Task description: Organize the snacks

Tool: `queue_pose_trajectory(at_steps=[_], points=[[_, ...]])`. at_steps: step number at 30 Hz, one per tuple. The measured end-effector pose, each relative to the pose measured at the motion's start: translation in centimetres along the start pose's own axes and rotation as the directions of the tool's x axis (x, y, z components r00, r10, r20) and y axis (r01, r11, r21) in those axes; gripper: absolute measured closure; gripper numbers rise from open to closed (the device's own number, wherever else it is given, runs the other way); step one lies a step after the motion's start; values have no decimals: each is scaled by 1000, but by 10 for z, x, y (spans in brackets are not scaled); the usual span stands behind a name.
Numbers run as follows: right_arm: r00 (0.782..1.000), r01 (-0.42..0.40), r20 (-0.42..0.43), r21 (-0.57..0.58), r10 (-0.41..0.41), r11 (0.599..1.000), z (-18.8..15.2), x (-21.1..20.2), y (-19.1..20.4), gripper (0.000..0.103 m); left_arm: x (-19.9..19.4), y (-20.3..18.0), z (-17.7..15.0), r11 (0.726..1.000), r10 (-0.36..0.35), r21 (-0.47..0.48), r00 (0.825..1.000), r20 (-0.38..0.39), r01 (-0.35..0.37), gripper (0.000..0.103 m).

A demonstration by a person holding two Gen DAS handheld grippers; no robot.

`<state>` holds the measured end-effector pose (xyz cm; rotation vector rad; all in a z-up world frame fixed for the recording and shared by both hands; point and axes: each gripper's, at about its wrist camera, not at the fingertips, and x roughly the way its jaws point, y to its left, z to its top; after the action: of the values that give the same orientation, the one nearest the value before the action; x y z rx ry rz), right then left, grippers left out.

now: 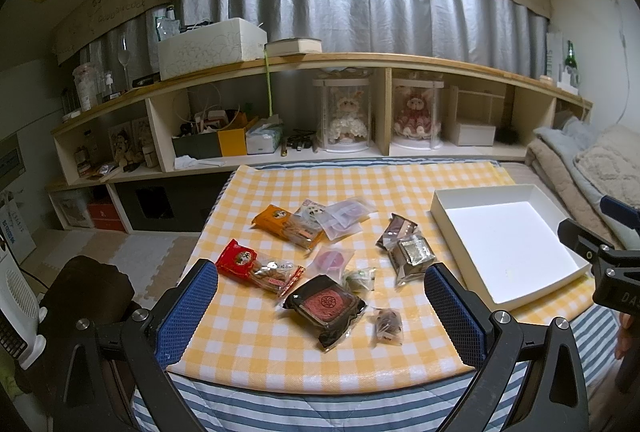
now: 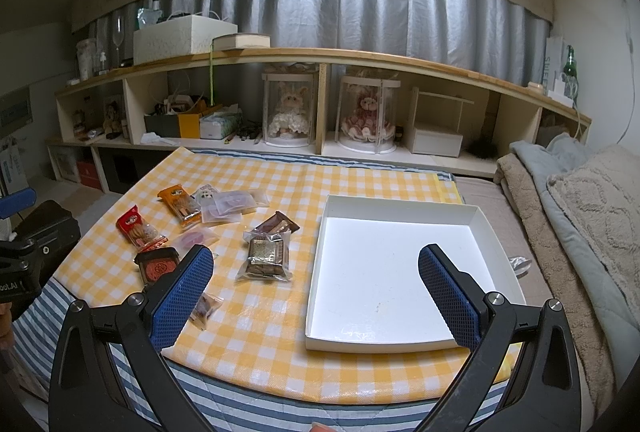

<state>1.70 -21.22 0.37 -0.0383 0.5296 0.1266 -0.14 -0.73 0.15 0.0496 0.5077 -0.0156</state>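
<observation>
Snacks (image 1: 324, 268) fill left view; white tray (image 2: 400, 208) dominates right.

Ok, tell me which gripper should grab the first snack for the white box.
Left. The left gripper hangs open right over the dark red mooncake packet, with the other snacks just beyond. The right gripper, also open, faces the empty white box, better placed for receiving than picking.

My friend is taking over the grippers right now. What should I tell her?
Left gripper: open, empty, over the snacks.
Right gripper: open, empty, over the near edge of the white box.
Snacks: all loose on the checked cloth, left of the box, like the red pack, orange pack and dark square pack.
Done: nothing; box is empty.
Left: probably move every snack into it.
</observation>
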Motion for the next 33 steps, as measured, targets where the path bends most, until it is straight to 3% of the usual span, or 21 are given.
queue_pose_trajectory(at_steps=[6, 14, 20, 25, 33], points=[[1000, -1, 1, 1, 1, 1000, 1, 2, 0, 0, 1, -1, 4, 1000, 2, -21, 1000, -7, -2, 0], [999, -27, -27, 26, 28, 999, 7, 20, 4, 0, 26, 18, 22, 988, 36, -147, 997, -69, -46, 0], [995, -57, -73, 50, 61, 997, 9, 44, 11, 0, 57, 42, 33, 970, 6, -242, 991, -134, -39, 0], [989, -72, -123, 121, 87, 990, 5, 68, 18, 0, 97, 52, 41, 945, -39, -324, 972, -232, -39, 0], [934, -158, -272, 263, 230, 952, -17, 116, 31, 0, 168, 60, 40, 917, -76, -389, 922, -381, -86, 0]])
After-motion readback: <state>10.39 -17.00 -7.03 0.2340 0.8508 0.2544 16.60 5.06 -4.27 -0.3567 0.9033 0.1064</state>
